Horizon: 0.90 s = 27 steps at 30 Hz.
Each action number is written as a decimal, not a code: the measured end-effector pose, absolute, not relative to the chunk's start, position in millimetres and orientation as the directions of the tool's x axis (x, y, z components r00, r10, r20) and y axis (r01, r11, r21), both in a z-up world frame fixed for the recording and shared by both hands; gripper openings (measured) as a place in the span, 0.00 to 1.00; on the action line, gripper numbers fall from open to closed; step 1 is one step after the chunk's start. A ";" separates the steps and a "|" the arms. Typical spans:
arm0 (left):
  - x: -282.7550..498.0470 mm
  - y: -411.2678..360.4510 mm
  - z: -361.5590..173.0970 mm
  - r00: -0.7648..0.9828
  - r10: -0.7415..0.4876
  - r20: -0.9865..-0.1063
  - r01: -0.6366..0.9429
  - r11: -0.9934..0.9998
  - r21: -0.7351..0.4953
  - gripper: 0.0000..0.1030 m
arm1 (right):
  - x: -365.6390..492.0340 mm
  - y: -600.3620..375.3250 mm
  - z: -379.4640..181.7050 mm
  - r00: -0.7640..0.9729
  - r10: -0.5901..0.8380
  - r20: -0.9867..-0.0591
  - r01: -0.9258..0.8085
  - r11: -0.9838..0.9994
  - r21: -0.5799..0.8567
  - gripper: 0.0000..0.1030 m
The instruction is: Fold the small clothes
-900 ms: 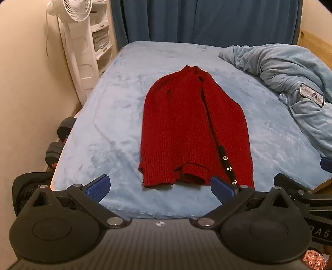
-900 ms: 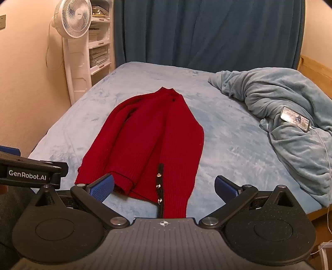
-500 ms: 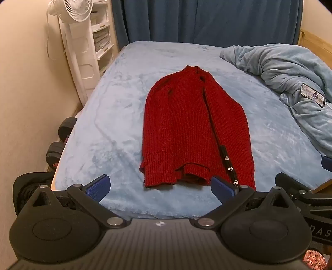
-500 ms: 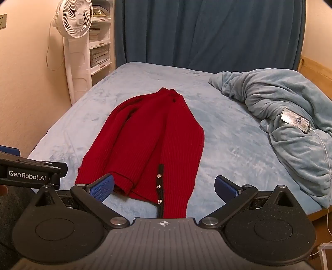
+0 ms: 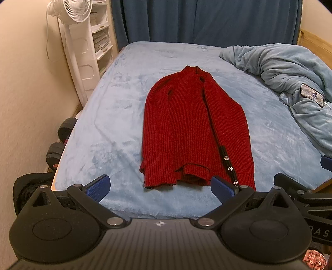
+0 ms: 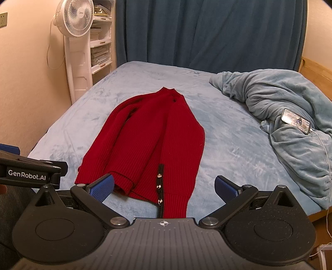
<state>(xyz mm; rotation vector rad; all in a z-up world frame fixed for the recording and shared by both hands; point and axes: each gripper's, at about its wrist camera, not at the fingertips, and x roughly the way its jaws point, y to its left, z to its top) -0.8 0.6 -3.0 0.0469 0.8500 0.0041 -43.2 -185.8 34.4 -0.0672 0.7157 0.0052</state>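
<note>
A red knit cardigan (image 5: 195, 128) lies flat on the light blue bed (image 5: 116, 116), collar far, hem near, sleeves folded in along its body. A black button band with silver snaps runs down its right side. It also shows in the right wrist view (image 6: 151, 145). My left gripper (image 5: 160, 188) is open and empty, just short of the hem at the bed's near edge. My right gripper (image 6: 164, 187) is open and empty, over the hem's near right corner.
A rumpled blue blanket (image 6: 286, 116) lies on the bed's right side with a phone (image 6: 295, 121) on it, cable attached. A white fan (image 6: 72, 18) and shelves stand at the left wall. Dumbbells (image 5: 62, 139) sit on the floor left of the bed.
Both views have tilted up very slightly. The cardigan has not moved and both grippers stay open.
</note>
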 end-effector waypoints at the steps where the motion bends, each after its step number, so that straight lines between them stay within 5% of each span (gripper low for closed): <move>1: -0.6 0.7 -3.2 0.660 0.023 -0.751 0.014 0.999 0.043 1.00 | -43.0 -185.9 34.5 0.754 -0.017 -0.656 -0.029 0.998 -0.059 0.99; 27: 1.3 3.0 -2.2 0.657 0.020 -0.754 0.020 0.999 0.045 1.00 | -40.8 -185.9 33.1 0.752 -0.017 -0.660 -0.030 0.998 -0.059 0.99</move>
